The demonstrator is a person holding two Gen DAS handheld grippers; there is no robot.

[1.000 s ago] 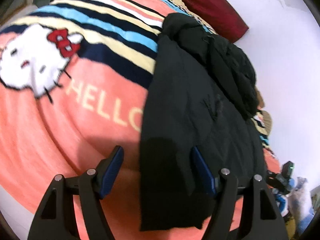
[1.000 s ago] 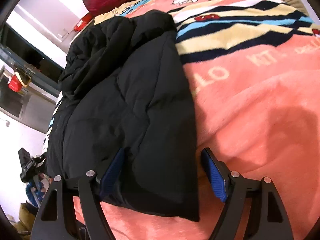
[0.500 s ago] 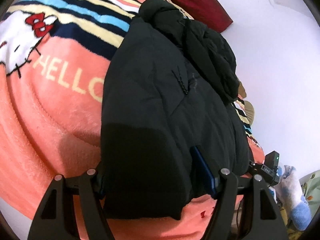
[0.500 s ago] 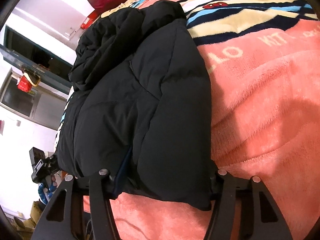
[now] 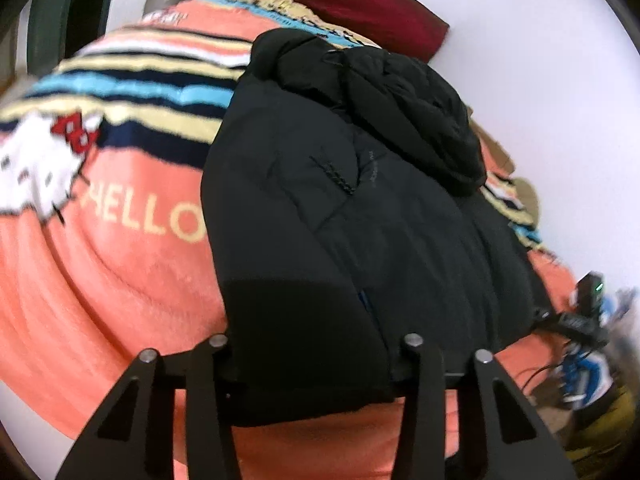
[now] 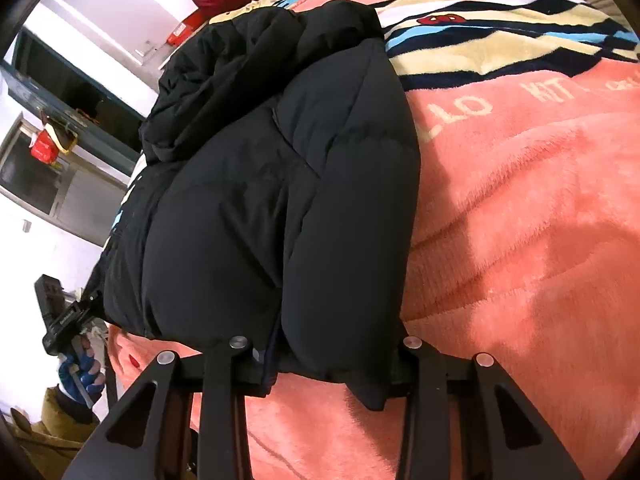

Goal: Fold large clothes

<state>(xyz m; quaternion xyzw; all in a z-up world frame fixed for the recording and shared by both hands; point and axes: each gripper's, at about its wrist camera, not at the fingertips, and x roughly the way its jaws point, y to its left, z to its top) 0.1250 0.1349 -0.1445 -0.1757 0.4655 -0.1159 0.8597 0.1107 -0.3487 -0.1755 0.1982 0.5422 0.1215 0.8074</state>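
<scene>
A: Two claws, both closing. Left gripper [image 5: 312, 364] has the hem of the black puffer jacket [image 5: 360, 208] bunched between its jaws; right gripper [image 6: 324, 360] likewise takes the hem's other corner, padding bulging over the fingers.

B: Where does the garment run from there?

A: From 6 o'clock up toward 12 in both views, hood [image 5: 416, 108] farthest, lying on the coral blanket [image 5: 132, 280], whose lettering sits at 9 o'clock in the left view.

B: Step in hand?

A: Seizing the bottom edge, probably. Next likely calls for lifting both corners evenly and carrying them toward the hood.
</scene>
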